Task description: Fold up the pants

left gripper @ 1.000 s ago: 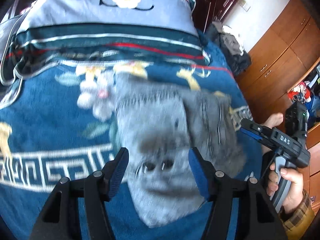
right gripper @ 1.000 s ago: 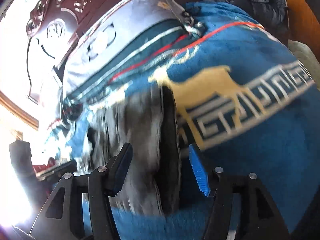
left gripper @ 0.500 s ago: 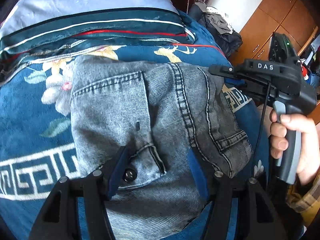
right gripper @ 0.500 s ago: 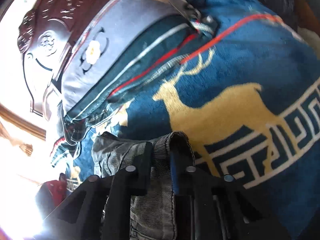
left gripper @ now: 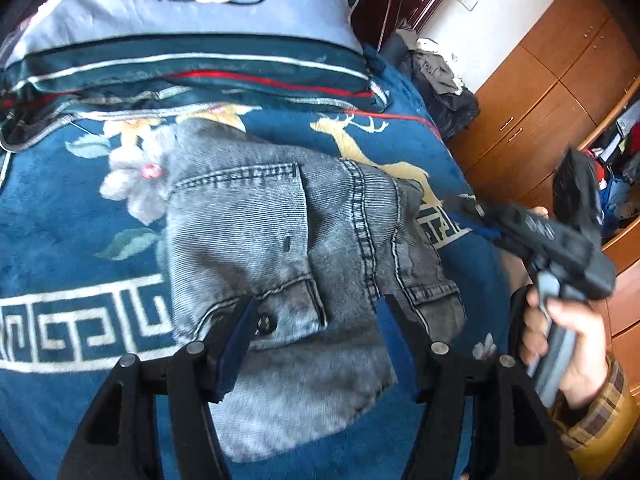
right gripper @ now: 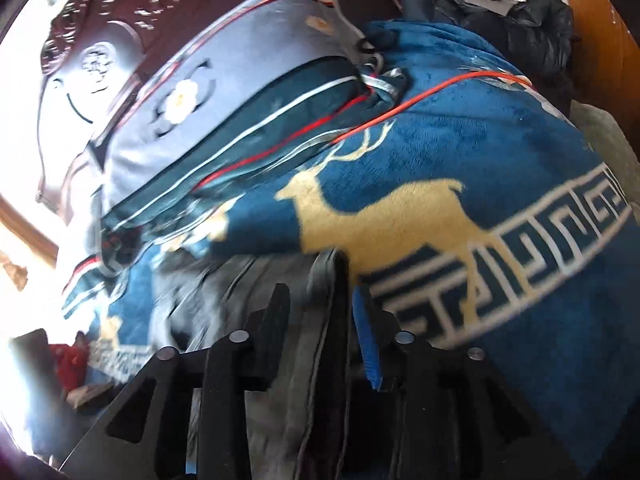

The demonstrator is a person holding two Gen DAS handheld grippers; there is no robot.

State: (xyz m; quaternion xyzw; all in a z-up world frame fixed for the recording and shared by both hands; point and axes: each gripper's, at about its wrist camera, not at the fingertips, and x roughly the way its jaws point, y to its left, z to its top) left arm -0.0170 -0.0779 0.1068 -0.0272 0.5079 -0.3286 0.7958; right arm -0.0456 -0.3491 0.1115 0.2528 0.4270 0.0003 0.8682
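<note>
- A bedroom: a bed covered by a blue blanket (left gripper: 60, 208) patterned with gold deer, pale flowers and a white key border; at its head lies a grey-and-teal striped pillow (left gripper: 192, 12) with a flower emblem.
- Behind the pillow, in the right wrist view, stands a dark carved headboard (right gripper: 92, 60).
- Wooden wardrobes (left gripper: 532, 92) line the far right wall, and a heap of dark clothes (left gripper: 440, 76) sits beside the bed's far corner.
- The pants (left gripper: 288, 248), grey washed denim, lie bunched in the middle of the blanket, waistband and button toward the camera, one back pocket facing up.
- The left gripper (left gripper: 316, 328) hovers low over the near edge of the pants, its blue-padded fingers spread wide on either side of the button area; nothing is caught between them.
- The right gripper (right gripper: 320, 320) is at the right edge of the pants, its jaws partly apart with a raised fold of denim standing between them; the picture is blurred, so I cannot tell whether the pads actually press the cloth.
- In the left wrist view the right gripper (left gripper: 480, 216) is held by a hand (left gripper: 568, 340) in a plaid yellow sleeve, its tip just beside the right edge of the pants.
</note>
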